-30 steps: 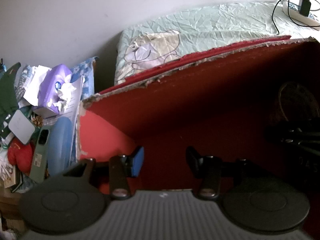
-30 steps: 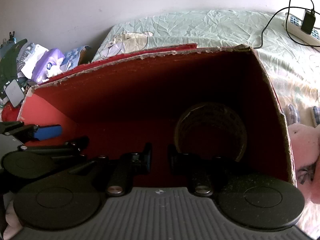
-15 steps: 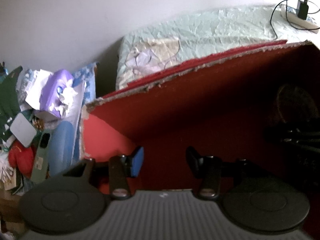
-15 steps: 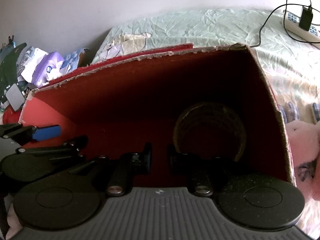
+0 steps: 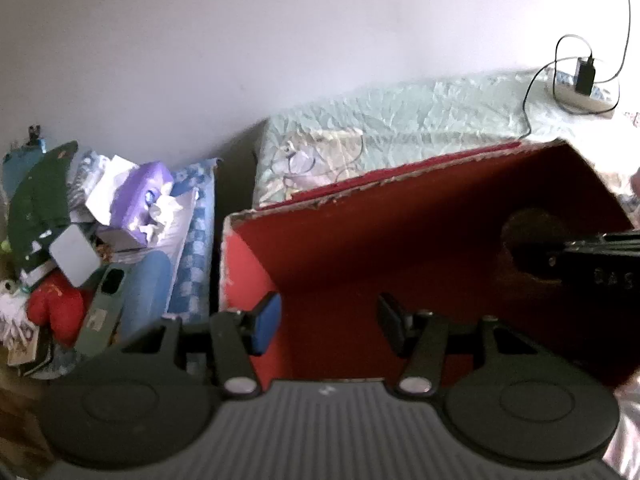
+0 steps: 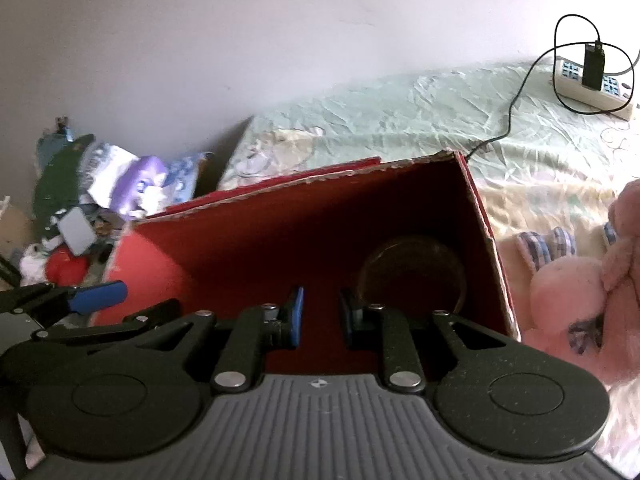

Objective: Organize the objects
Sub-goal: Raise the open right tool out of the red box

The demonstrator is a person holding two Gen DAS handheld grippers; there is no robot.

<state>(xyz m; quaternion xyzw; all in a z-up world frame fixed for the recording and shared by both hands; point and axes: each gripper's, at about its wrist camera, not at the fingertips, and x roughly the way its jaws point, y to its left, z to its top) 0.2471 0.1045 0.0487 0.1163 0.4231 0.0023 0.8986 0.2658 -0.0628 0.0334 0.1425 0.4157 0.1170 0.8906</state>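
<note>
A red cardboard box (image 6: 304, 216) with torn edges lies open on the bed, and it shows as the box (image 5: 400, 240) in the left wrist view too. A round, dark, see-through container (image 6: 412, 276) stands inside at its right end, dim as the container (image 5: 528, 232). My right gripper (image 6: 322, 316) hovers over the box's near rim, its jaws opening with nothing between them. My left gripper (image 5: 326, 324) hangs over the box's left part, jaws also opening and empty. Its blue pad (image 6: 100, 294) shows at the left of the right wrist view.
A cluttered pile at the left holds a purple tissue pack (image 5: 140, 196), a green phone (image 5: 104, 300) and a red soft thing (image 5: 60, 312). A pink plush toy (image 6: 568, 300) lies right of the box. A power strip with charger (image 6: 592, 80) sits at the bed's far right.
Both views have risen and drawn back from the box, so more wall and bed show. The right gripper's jaws have spread from nearly shut. The left jaws stand slightly wider.
</note>
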